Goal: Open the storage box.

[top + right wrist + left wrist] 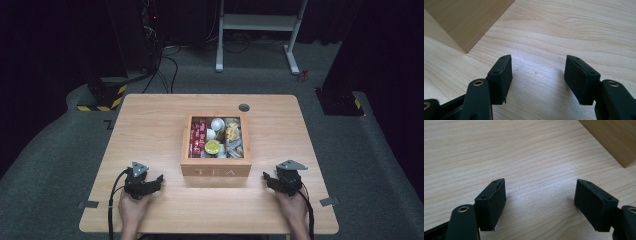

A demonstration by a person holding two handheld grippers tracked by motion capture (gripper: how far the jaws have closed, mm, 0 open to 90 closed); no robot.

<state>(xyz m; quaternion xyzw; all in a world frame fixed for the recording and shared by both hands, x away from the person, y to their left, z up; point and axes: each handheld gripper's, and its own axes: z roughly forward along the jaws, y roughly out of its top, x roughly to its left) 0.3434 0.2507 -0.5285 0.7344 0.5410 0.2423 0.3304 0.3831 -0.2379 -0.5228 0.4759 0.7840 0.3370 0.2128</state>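
Now we hold both pairs of jaws spread with nothing between them; our left gripper rests near the tea box's near-left corner, our right gripper near its near-right corner, on the wooden table; the box sits mid-table

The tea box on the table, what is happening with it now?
Nothing holds it yet. A person rests a gripper in each hand on the table, one at each side of the open wooden tea box. The left gripper and the right gripper both have their fingers open and empty.
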